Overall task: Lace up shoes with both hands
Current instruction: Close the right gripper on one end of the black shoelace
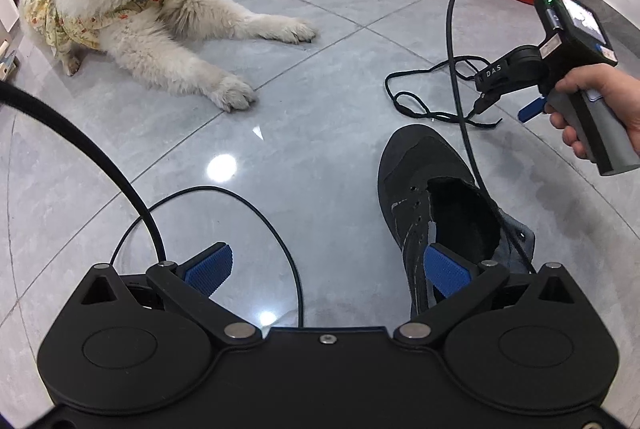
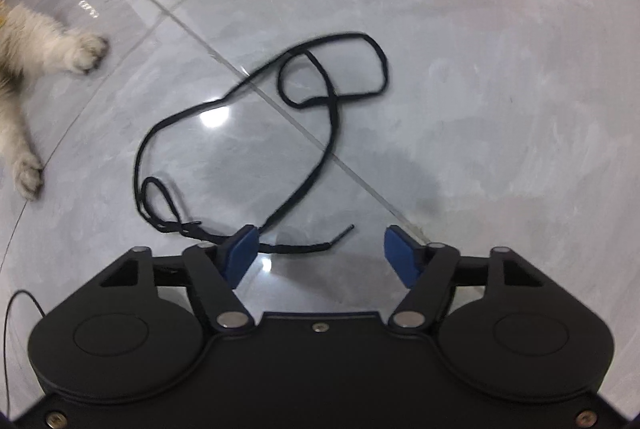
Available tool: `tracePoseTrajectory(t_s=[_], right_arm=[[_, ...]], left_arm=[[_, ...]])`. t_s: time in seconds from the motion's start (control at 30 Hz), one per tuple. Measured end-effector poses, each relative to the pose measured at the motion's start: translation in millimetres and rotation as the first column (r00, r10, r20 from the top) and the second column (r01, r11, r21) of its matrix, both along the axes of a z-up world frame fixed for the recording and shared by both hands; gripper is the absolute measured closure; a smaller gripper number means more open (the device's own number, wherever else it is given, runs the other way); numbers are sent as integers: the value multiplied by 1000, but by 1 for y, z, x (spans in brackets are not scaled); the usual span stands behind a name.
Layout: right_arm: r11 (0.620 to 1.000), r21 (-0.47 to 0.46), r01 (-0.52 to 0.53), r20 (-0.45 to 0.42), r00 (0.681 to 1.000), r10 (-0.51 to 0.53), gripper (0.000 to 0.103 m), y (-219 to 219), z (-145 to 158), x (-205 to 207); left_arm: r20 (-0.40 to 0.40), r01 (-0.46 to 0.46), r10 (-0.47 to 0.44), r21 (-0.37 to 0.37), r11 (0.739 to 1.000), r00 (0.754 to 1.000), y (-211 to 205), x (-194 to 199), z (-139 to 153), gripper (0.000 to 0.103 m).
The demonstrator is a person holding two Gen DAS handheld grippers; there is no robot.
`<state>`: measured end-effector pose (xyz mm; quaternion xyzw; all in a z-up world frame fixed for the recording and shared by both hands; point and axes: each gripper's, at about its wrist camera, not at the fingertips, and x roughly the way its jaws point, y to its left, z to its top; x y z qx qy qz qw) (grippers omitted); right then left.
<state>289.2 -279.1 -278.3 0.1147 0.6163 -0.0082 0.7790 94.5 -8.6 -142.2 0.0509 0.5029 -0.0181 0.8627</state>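
Grey tiled floor (image 1: 320, 77), left gripper (image 1: 328, 269) wide open beside black shoe (image 1: 424, 185), right gripper (image 2: 320, 253) open, empty, above black lace (image 2: 332, 117).

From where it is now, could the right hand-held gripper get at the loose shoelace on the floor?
Probably yes. The right hand-held gripper is open, with the black shoelace lying loose on the bare floor tiles just ahead of its fingers. Nothing lies over the lace; the dog's paws are off to the side.

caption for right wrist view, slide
Open right gripper poised over a loose black shoelace on grey floor tiles, dog paws at left.
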Motion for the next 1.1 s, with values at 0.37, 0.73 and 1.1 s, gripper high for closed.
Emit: tracePoseTrajectory(t_s=[0.37,0.73,1.1], right_arm=[[980,-6,199,-96,975,-198,47,-4,-6,15],[981,-122,153,-203,964,-175,93,27,-2,44],[987,-80,141,-147,977,-152,101,39,17,55]], left_arm=[[12,16,-16,-9,1000,1000,0,-7,0,0],[21,18,-17,-18,1000,1000,-1,-13,2,0],[27,12,-12,-22,1000,1000,2,-17,6,0]])
